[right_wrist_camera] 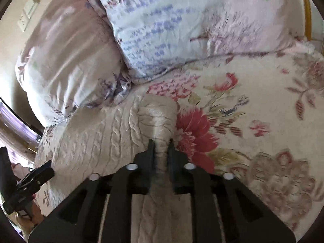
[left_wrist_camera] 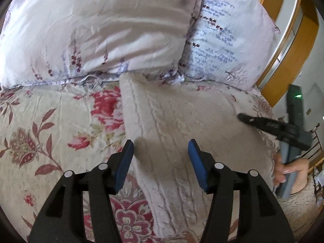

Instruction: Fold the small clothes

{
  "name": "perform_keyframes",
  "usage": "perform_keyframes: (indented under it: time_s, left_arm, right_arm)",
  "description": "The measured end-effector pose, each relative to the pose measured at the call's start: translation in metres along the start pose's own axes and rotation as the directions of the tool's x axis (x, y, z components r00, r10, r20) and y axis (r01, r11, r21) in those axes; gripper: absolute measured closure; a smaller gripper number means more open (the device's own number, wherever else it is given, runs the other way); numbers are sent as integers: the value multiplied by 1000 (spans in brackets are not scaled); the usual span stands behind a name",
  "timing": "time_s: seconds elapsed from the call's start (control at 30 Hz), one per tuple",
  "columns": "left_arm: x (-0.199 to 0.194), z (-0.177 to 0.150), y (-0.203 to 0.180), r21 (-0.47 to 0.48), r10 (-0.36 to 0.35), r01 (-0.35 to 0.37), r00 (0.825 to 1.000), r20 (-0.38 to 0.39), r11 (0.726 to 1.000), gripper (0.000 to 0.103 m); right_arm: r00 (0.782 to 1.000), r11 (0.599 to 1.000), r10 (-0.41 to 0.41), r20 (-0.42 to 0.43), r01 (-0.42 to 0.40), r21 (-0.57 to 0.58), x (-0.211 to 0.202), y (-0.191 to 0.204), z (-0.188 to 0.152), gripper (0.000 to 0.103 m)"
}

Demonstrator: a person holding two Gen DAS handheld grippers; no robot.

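Pinching the cream knit sweater [right_wrist_camera: 113, 141] with my right gripper [right_wrist_camera: 161, 141].
Its cables run toward the pillows [left_wrist_camera: 97, 30]; left gripper [left_wrist_camera: 161, 147] spread, empty.

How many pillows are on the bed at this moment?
2. A pinkish floral pillow lies behind the cream knit sweater at the head of the bed; a white pillow with blue print sits beside it, nearer the wooden frame. Others may lie outside the views.
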State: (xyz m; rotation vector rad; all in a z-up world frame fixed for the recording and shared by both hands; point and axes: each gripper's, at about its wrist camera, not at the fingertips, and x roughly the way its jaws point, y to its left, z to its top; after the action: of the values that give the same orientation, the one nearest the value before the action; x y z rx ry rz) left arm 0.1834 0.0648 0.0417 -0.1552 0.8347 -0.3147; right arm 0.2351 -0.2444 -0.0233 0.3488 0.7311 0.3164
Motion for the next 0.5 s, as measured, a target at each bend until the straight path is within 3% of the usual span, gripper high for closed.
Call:
perform_keyframes:
  time_s: [0.03, 0.1, 0.23, 0.33, 0.37, 0.5]
  left_arm:
    - [-3, -2, 1, -1, 0, 0, 1000, 1, 1000, 45]
    - [-9, -7, 1, 11, 15, -15, 1000, 10, 1000, 44]
    - [-10, -17, -2, 37, 44, -44, 999, 6, 998, 41]
    - [-5, -21, 0, 20, 31, -30, 999, -11, 999, 40]
    - [-2, -21, 1, 11, 24, -24, 1000, -17, 1000, 38]
    - [9, -23, 4, 0, 31, -31, 999, -37, 1000, 34]
  right_arm:
    - [1000, 1000, -5, 20, 5, -16, -8, 3, -2, 79]
    - [995, 995, 64, 72, -58, -79, -30, 14, -13, 79]
    - [987, 972, 152, 58, -139, -189, -50, 35, -38, 78]
    - [993, 961, 119, 2, -115, -252, -37, 49, -54, 76]
    - [995, 960, 98, -4, -95, -264, -33, 51, -57, 71]
    - [1000, 953, 15, -22, -21, -302, -12, 54, -68, 71]
